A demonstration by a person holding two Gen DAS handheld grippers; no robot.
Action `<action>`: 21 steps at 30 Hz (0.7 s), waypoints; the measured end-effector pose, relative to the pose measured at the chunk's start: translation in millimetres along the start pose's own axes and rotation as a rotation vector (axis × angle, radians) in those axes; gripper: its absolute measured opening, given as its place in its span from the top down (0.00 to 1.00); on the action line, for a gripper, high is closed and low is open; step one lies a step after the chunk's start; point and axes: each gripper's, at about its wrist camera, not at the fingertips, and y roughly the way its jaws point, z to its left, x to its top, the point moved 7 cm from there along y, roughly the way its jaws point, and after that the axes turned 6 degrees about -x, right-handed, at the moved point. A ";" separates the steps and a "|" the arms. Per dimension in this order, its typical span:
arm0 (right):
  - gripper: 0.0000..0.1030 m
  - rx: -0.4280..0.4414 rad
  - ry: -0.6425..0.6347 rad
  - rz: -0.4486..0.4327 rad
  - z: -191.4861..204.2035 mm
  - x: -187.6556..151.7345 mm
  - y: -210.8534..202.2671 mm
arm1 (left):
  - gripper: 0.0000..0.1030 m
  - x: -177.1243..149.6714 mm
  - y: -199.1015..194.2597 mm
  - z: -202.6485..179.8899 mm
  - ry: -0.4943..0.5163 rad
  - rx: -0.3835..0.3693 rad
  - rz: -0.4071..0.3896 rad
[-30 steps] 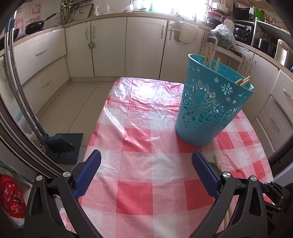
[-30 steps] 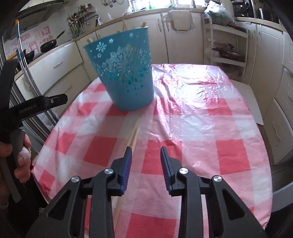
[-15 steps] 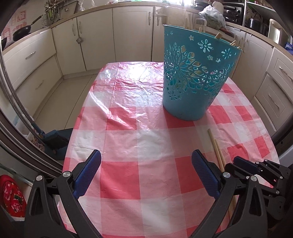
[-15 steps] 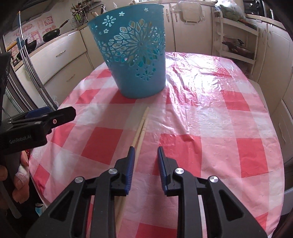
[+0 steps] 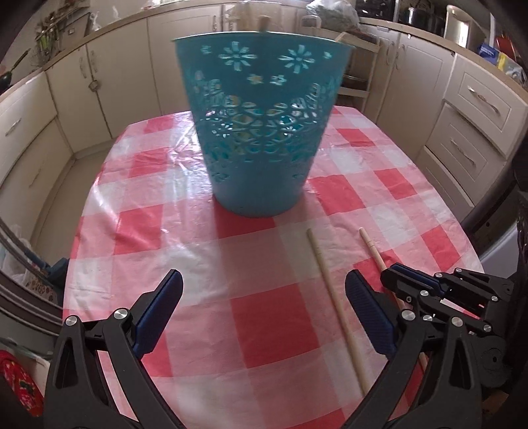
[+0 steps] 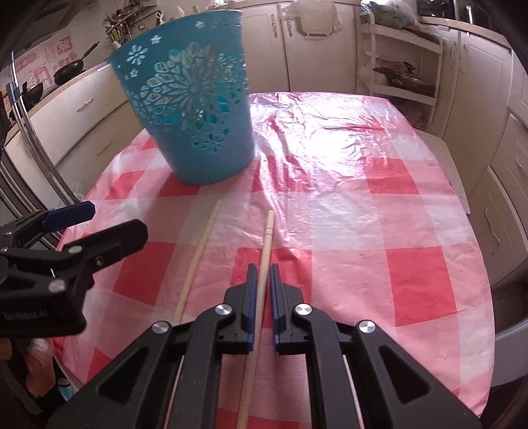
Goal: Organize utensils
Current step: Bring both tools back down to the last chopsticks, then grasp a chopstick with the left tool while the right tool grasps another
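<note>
Pinching one wooden chopstick (image 6: 264, 264) between its blue pads, the right hand-held gripper (image 6: 261, 280) has its jaws pressed nearly together, the stick running lengthwise through the narrow gap and sticking out ahead of the fingertips toward the basket. The rear part of that stick passes back under the gripper body. In the left wrist view the same chopstick (image 5: 373, 247) shows its free end just ahead of the right hand-held gripper's (image 5: 396, 280) tips.

A second chopstick (image 6: 198, 257) lies flat on the worktop (image 6: 379, 231) just to the left of the held one, roughly parallel and apart from it. In the left wrist view it (image 5: 330, 287) runs close inside the right-hand finger of the left hand-held gripper (image 5: 264, 297), whose jaws are spread wide with nothing pressed between the pads; that gripper (image 6: 59, 244) sits at the left edge of the right wrist view, near the worktop's edge.

Beyond both sticks stands a teal plastic basket (image 6: 191, 109) with flower cut-outs, upright on the red-and-white checked plastic cloth (image 5: 158, 224). Stick tips poke above its rim (image 5: 264, 23). Cream kitchen cabinets (image 5: 115, 76) ring the room behind.
</note>
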 end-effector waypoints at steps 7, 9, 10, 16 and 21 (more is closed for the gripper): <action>0.92 0.010 0.046 0.010 -13.0 -1.1 -0.7 | 0.37 -1.9 37.9 -28.6 0.012 -0.037 0.080; 0.92 0.013 0.044 0.008 -12.7 -0.9 -0.2 | 0.47 -3.1 41.4 -33.0 0.034 -0.030 0.070; 0.92 0.014 0.043 0.008 -13.0 -1.2 0.0 | 0.54 -3.1 41.7 -35.9 0.056 -0.026 0.061; 0.92 0.028 0.050 0.013 -11.1 3.4 3.9 | 0.94 -6.5 33.8 -21.0 0.050 -0.096 0.079; 0.92 0.065 0.062 0.038 -5.2 7.8 7.9 | 0.95 -11.8 27.6 2.4 -0.013 -0.117 0.111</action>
